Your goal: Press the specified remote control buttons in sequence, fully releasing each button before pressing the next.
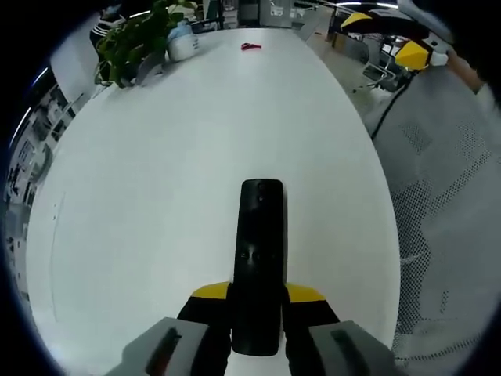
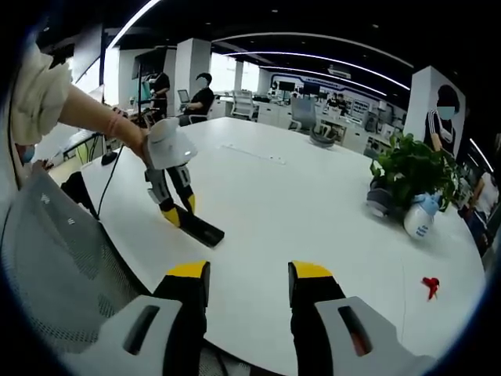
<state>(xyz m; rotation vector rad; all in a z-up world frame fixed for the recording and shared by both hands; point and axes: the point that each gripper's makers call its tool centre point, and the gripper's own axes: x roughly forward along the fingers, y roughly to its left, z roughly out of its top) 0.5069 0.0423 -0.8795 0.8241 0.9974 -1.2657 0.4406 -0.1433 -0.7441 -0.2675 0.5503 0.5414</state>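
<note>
Clamped between the left gripper's (image 1: 258,301) yellow-tipped jaws, the remote (image 1: 260,258) is a slim, glossy black bar running straight ahead over the white table (image 1: 156,196), with small buttons faintly visible near its middle. From the right gripper view the right gripper (image 2: 249,276) hangs with jaws spread and nothing between them; ahead and to its left a hand (image 2: 139,141) holds the left gripper, which pins the remote's near end while its far end rests on the table. A plant (image 2: 411,168) stands ahead to the right.
</note>
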